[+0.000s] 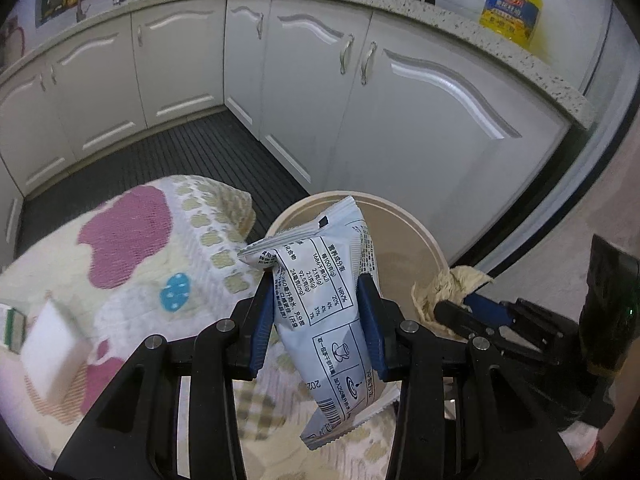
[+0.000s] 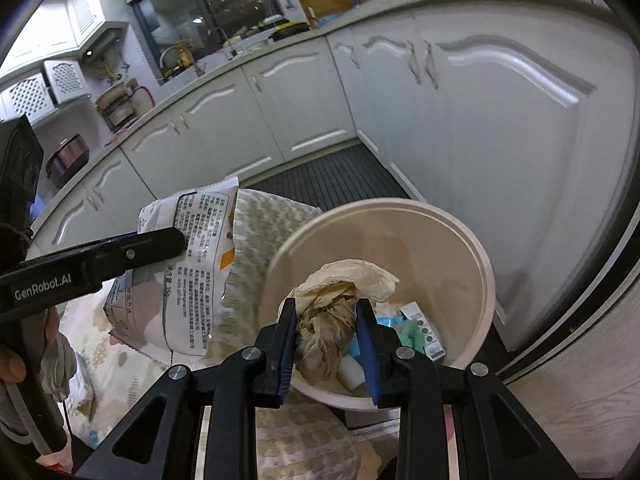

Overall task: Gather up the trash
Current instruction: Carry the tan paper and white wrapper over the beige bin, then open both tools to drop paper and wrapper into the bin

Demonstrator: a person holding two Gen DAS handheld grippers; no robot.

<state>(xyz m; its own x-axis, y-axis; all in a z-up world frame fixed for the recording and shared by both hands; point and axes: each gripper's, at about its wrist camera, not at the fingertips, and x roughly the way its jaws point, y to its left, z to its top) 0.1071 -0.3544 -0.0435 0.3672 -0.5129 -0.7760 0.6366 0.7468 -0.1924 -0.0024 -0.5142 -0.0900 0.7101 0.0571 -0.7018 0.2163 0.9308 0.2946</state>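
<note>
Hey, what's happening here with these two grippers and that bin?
A person is collecting trash with a handheld gripper in each hand. The left gripper is clamped on a crinkled white printed snack packet, held near the rim of a round cream plastic bin. The right gripper grips a crumpled beige paper napkin over the bin's opening. Some rubbish already lies inside the bin. Neither piece has been dropped yet. A patterned cloth covers the surface beside the bin.
</note>
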